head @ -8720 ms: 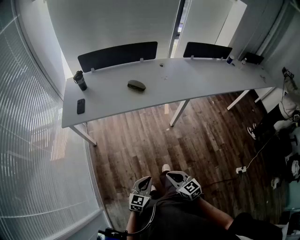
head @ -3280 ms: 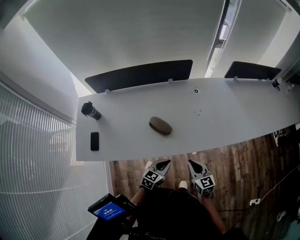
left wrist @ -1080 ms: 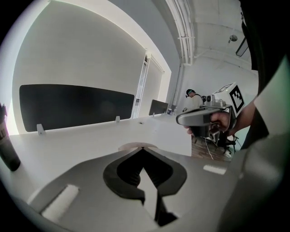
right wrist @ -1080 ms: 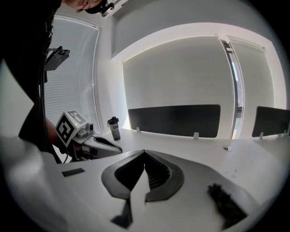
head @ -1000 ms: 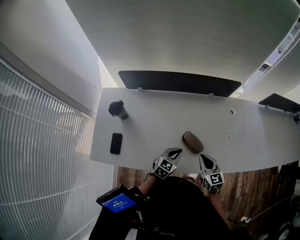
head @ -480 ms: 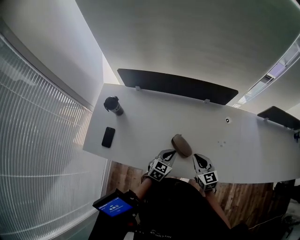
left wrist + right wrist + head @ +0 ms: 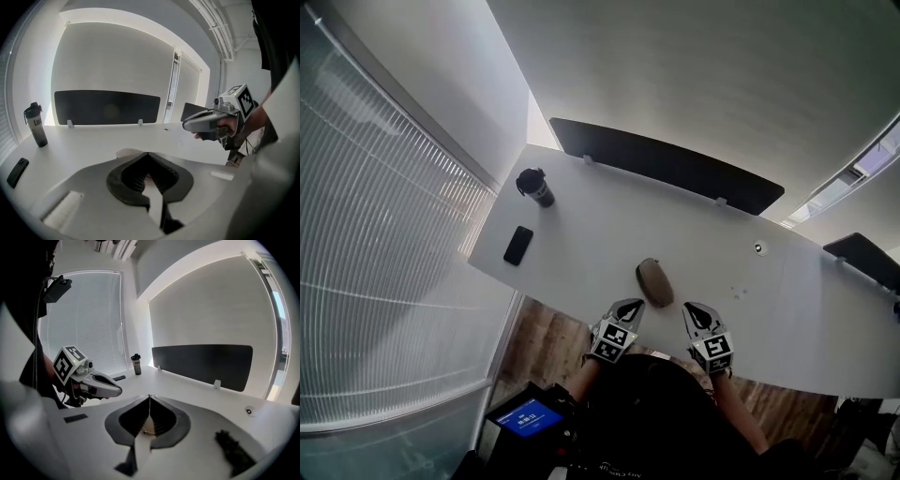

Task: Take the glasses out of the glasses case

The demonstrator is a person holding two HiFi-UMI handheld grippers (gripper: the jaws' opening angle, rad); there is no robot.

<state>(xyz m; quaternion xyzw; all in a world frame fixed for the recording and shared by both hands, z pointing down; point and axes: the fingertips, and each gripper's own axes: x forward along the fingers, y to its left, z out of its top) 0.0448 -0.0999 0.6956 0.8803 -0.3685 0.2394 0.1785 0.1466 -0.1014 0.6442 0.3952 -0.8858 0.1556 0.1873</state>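
A closed brown glasses case lies on the white table near its front edge. My left gripper is just left of and below the case, its jaws shut and empty. My right gripper is at the case's right, a short gap away, also shut and empty. In the left gripper view the closed jaw tips hide most of the case, and the right gripper hovers at the right. The right gripper view has closed jaws and the left gripper at the left.
A dark bottle and a black phone sit at the table's left end. A dark partition panel runs along the far edge. A small lit screen hangs near the person's body. A blinds-covered window is at the left.
Both grippers have come forward over the table's front edge, closer to the case on either side. The head view has swung, so the table sits more slanted. The jaws stay shut.
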